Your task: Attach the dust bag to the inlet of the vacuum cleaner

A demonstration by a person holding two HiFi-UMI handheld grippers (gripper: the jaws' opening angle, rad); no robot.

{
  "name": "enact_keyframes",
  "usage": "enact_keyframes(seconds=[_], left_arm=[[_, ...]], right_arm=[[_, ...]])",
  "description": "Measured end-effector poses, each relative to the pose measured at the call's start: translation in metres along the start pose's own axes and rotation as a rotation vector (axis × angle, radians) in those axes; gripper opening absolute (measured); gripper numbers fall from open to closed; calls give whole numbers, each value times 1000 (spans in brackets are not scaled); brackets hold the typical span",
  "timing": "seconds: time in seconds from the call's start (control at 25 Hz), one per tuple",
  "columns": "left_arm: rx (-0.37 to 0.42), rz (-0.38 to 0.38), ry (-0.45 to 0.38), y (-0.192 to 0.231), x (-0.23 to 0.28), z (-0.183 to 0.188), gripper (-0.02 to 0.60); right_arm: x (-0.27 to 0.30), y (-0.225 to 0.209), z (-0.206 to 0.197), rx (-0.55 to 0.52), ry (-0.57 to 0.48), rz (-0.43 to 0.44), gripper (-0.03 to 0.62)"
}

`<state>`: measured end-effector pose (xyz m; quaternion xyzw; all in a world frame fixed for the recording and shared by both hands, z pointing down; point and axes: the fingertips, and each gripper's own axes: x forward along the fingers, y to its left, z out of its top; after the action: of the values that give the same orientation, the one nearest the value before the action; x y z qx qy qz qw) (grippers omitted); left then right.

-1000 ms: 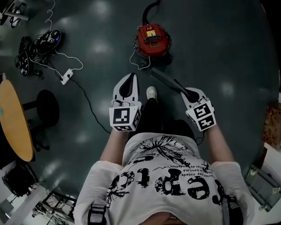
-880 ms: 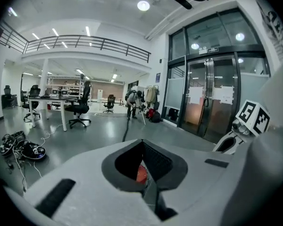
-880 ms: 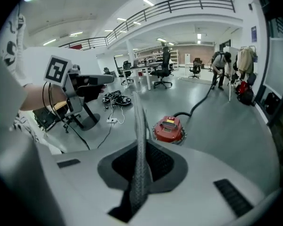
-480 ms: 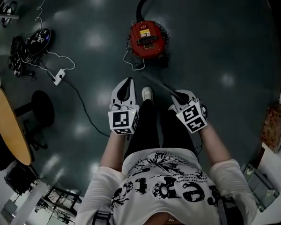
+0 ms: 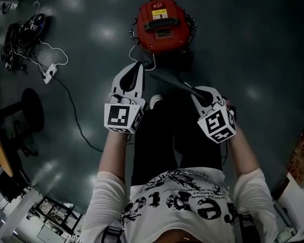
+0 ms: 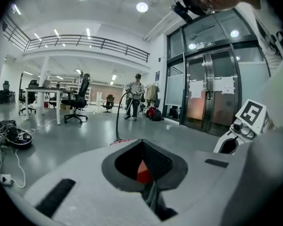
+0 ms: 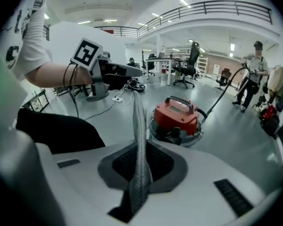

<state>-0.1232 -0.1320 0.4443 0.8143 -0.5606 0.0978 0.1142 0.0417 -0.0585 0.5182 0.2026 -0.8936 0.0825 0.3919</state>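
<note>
Below the vacuum (image 5: 163,25) at 12 o'clock, the left gripper (image 5: 136,66) is closed empty while the right gripper (image 5: 201,94) pinches the bag (image 5: 175,83).

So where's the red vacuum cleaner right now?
In the head view the round red vacuum cleaner sits on the dark floor at top centre, just beyond the left gripper and the flat grey dust bag.

No text reads clearly: black lettering on the white shirt (image 5: 185,199) is distorted; the vacuum cleaner's (image 5: 164,32) yellow label (image 5: 159,14) is too small.
</note>
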Motion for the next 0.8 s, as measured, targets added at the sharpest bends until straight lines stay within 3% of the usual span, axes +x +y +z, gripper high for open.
enact_keyframes(seconds=[0.2,0.44,0.52,0.68,0.8], left_arm=[[55,-22,-96,14,38,-54,2],[166,-63,-120,0,78,-87,3],[231,-54,-102,-1,87,-85,28],[449,-8,-12,22,113,-71,108],[523,-21,41,41,142,-64,158]], right_arm=[[55,-17,-48,-175,-35,-43,25],[84,-29,-74,-304,-63,-54,25],[89,-27,-75,-298,-60,-36,25],[89,-28,-67,-321,-71,20,25],[90,-33,-61,-309,-91,48,25]])
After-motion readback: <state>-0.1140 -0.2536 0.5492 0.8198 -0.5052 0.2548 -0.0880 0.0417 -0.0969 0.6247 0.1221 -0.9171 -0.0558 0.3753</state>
